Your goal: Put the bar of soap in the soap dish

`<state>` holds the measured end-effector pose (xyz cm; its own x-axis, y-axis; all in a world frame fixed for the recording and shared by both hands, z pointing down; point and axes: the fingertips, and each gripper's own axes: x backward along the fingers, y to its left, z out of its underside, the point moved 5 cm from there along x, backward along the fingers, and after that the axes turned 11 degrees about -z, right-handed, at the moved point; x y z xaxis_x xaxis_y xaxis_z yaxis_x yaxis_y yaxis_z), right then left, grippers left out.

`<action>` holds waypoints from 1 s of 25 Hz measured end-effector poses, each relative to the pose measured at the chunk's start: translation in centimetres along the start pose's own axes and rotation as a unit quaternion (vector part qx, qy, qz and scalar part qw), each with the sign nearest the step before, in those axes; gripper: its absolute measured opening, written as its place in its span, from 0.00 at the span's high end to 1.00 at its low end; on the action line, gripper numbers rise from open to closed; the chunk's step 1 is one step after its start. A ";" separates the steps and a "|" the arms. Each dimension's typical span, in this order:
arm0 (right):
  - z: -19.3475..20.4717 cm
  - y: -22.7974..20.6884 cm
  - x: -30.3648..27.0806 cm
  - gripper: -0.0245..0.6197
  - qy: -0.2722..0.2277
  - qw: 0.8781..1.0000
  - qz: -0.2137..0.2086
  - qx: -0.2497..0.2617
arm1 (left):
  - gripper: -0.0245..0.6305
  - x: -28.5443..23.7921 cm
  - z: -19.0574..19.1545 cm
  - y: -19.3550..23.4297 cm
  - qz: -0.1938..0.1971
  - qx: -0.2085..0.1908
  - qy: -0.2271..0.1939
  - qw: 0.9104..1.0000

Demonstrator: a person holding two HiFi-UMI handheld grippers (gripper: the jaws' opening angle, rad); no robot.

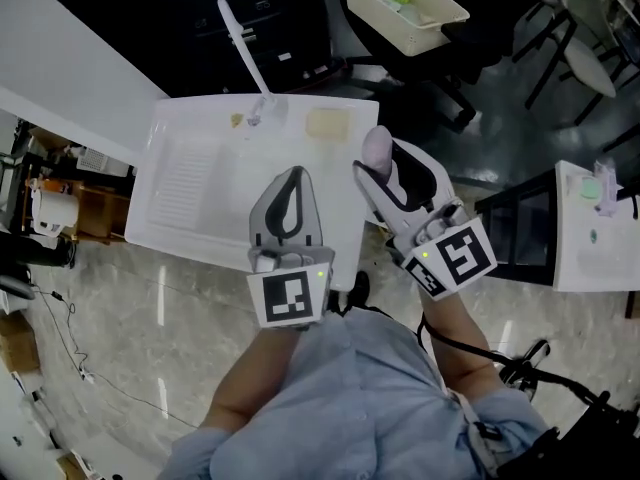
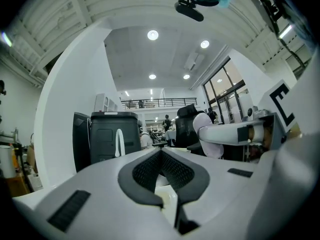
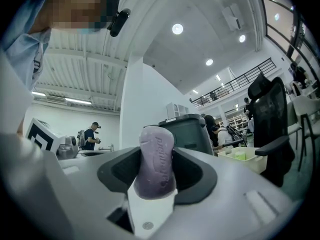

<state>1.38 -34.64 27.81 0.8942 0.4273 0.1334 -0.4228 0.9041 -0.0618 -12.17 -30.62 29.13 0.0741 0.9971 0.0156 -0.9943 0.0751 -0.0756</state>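
In the head view a lilac bar of soap point(image 1: 376, 152) stands upright between the jaws of my right gripper point(image 1: 379, 171), which is shut on it, just off the right edge of the white countertop point(image 1: 190, 133). The right gripper view shows the same soap bar point(image 3: 156, 156) pinched in that gripper point(image 3: 157, 186). A cream soap dish point(image 1: 328, 123) lies at the far side of the counter, beyond both grippers. My left gripper point(image 1: 292, 182) hovers over the counter's near right part, shut and holding nothing; its dark pads point(image 2: 150, 171) meet.
A white brush point(image 1: 243, 40) leans up from a clear holder point(image 1: 263, 111) left of the dish. A cream basket point(image 1: 432, 13) sits on a black chair at the back. A white side table point(image 1: 585, 253) stands at right. Marble floor lies below the counter.
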 end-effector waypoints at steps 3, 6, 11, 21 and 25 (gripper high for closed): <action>0.2 -0.5 -1.4 0.67 0.002 1.000 -0.008 0.000 | 0.96 -0.9 0.2 0.9 -0.008 0.004 0.001 1.000; 0.5 -1.2 -2.8 0.67 0.005 1.000 -0.012 0.001 | 0.96 -2.3 0.5 1.6 -0.007 0.005 0.002 1.000; 1.4 -2.6 -4.6 0.67 0.017 1.000 -0.009 -0.001 | 0.96 -4.7 1.4 2.3 0.001 0.013 0.009 1.000; 5.3 -6.1 -8.4 0.67 0.059 0.998 0.013 -0.016 | 0.96 -10.3 5.3 3.7 0.036 0.031 0.050 0.998; 7.5 -7.8 -10.0 0.67 0.074 0.997 0.023 -0.030 | 0.96 -12.7 7.4 4.3 0.045 0.029 0.068 0.996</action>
<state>-5.33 -46.00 34.37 0.8877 0.4602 -0.0183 -0.4587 0.8799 -0.1244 -17.93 -43.06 35.94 -0.0102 0.9922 -0.1239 -0.9998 -0.0120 -0.0136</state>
